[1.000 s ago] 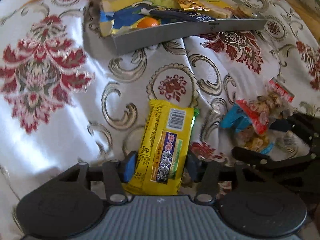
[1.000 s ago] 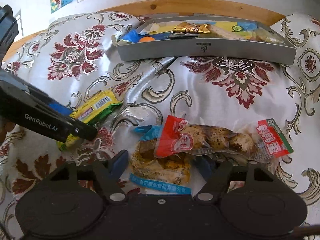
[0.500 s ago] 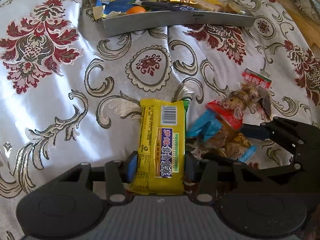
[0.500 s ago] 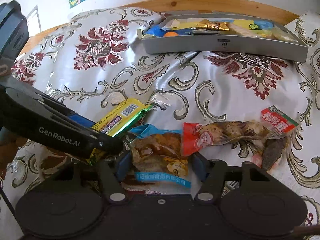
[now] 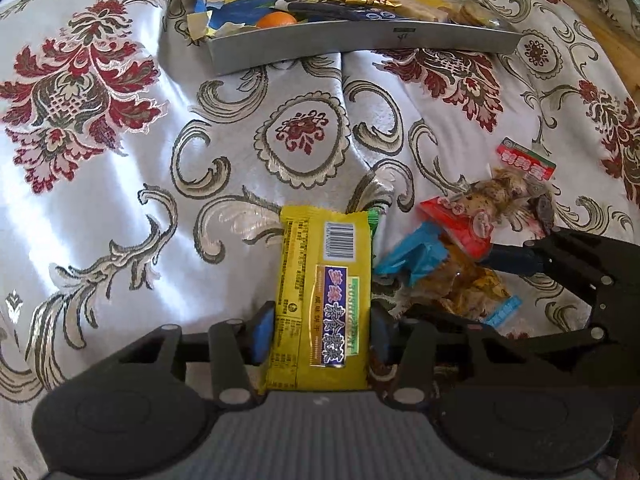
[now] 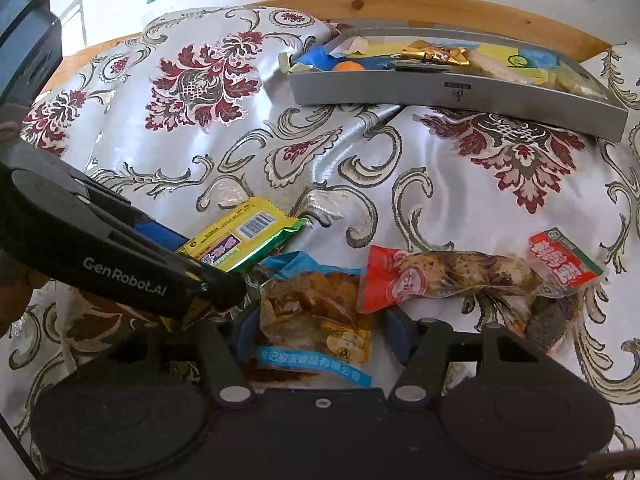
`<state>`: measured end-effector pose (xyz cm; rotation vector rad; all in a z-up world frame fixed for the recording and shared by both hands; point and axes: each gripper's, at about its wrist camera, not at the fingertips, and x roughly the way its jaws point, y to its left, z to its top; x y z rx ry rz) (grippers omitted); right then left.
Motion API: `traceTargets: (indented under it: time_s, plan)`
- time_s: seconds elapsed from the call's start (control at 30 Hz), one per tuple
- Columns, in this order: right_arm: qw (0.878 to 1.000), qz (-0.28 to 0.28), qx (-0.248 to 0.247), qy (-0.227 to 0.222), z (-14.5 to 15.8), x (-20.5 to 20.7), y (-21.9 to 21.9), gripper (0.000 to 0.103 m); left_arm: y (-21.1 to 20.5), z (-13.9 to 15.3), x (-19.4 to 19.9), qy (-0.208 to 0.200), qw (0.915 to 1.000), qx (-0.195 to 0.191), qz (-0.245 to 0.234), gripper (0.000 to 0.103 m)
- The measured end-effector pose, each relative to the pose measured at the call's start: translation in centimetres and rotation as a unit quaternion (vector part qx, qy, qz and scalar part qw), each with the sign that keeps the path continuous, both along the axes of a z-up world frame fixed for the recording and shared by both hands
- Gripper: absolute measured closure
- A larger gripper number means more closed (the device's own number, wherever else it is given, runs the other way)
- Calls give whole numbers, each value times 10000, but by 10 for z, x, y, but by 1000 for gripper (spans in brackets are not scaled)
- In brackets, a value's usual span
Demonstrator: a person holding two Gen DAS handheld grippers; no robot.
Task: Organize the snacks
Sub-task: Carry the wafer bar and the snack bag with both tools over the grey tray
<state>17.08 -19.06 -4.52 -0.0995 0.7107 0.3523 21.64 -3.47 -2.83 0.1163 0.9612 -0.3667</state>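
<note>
A yellow snack bar [image 5: 324,280] with a barcode is clamped between the blue pads of my left gripper [image 5: 322,334], which is shut on it just above the cloth. My right gripper [image 6: 320,336] is shut on a brown snack packet [image 6: 316,308] with blue edges. A clear packet with red ends [image 6: 460,276] lies across the brown packet's far right corner. Seen from the left wrist, the brown packet [image 5: 460,280] sits between the right gripper's black fingers [image 5: 576,252]. The grey tray [image 5: 360,44] holding several snacks stands at the back, also in the right wrist view [image 6: 440,96].
A shiny white cloth [image 5: 120,200] with red and gold flowers covers the surface in folds. A wooden edge [image 6: 400,4] and a wall with pictures lie behind the tray. The left gripper's black finger [image 6: 120,256] crosses the left of the right wrist view.
My right gripper's jaws have narrowed onto the brown packet, and the red-ended packet has slid to the right. My left gripper, still holding the yellow bar, has drawn back from the tray.
</note>
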Motion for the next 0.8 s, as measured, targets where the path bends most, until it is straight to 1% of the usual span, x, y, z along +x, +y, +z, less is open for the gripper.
traceTargets:
  time_s: [0.13,0.33,0.5,0.8]
  plan:
    - [9999,-27,130,-5,1,-4,-4,43,-2,2,-4,21,10000,0,44,52]
    - [9993,-12,376,-49,4,-13,-11,44,-1,6,-12,37,9999,-37,114,52]
    - [9989,-8,452,-138,7,-21,-13,44,-2,9,-16,25,9999,37,149,52]
    - [9978,-21,583,-304,13,-36,-18,44,-6,21,-23,-91,9998,30,183,51]
